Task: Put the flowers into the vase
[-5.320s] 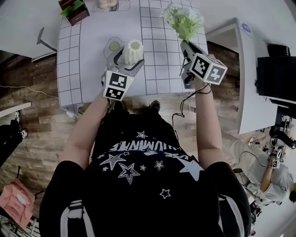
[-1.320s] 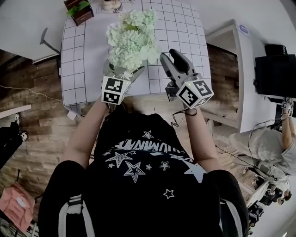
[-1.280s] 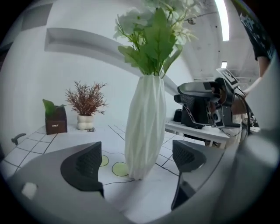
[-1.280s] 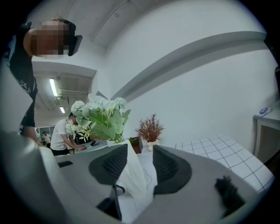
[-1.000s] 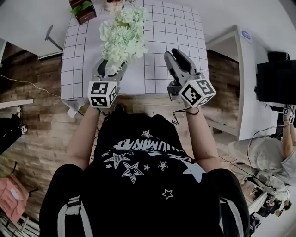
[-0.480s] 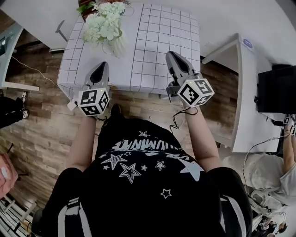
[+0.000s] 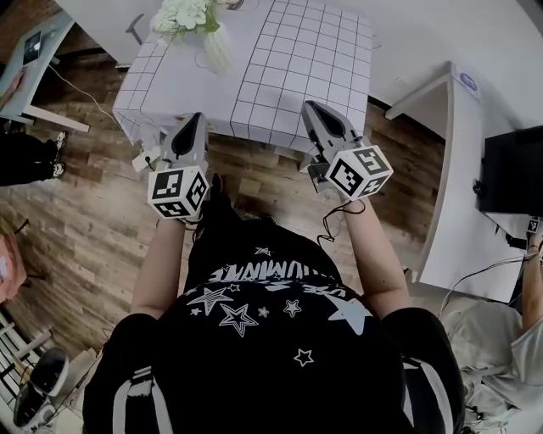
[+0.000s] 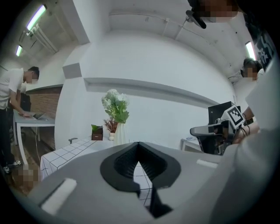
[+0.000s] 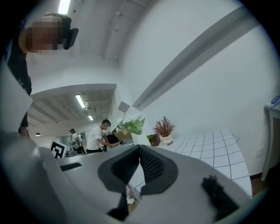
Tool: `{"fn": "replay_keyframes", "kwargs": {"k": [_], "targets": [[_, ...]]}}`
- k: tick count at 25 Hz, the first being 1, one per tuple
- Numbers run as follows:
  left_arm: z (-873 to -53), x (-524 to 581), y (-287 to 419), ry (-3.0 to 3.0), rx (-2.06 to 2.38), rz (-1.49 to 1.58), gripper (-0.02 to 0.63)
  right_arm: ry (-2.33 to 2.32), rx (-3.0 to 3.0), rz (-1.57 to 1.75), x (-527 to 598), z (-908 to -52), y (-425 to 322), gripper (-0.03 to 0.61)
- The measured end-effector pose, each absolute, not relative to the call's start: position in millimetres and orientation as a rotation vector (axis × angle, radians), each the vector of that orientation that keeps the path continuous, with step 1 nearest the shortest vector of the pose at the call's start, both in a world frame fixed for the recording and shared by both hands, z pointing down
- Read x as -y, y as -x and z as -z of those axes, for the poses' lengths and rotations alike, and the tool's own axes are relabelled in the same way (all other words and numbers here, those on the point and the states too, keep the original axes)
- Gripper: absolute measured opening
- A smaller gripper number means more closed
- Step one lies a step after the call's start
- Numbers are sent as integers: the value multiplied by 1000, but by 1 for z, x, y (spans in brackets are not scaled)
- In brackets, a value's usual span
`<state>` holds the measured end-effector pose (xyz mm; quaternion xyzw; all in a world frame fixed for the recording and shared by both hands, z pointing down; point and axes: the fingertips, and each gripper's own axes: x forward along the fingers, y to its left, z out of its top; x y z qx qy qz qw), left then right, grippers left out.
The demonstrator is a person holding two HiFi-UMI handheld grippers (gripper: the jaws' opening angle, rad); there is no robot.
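**Flowers in the vase, both grippers clear of the table**

From the head view, the flowers [image 7: 181, 14] stood in the pale vase [image 7: 215, 51] at the far left of the grid-patterned table [image 7: 293, 72]. The left gripper [image 7: 195, 119] and the right gripper [image 7: 312, 107] hung near the person, at the table's near edge and well apart from the vase. The table stood on a wooden floor [image 7: 76, 186], with a white desk [image 7: 445, 186] to its right.

In the left gripper view, that gripper's jaws were pressed together with nothing between them. Past them, the bouquet rose upright from the vase on the far part of the table. A small boxed plant [image 8: 97, 132] and a reddish dried sprig [image 8: 111, 125] sat just beside it against the white wall. A person [image 8: 12, 109] bent over another table at the far left.

In the right gripper view, the jaws had just been closing and met tip to tip, empty. The flowers showed far off to the left.

The task looked done. The main risk was probably the bouquet itself. Its head was broad and heavy over a narrow vase, so a knock to the table could tip it.
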<state>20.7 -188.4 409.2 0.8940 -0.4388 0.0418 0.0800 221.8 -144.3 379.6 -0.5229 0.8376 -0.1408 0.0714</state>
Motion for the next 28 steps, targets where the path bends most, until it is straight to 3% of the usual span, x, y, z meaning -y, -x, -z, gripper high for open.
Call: {"fn": "replay_keyframes", "kwargs": {"k": [7, 28], "targets": [[-393, 149, -22, -2697, 1358, -144, 8, 1492, -2539, 475, 132, -389, -218, 12], [-368, 25, 93, -2608, 1447, -29, 8, 1520, -2651, 393, 29, -360, -115, 11]]}}
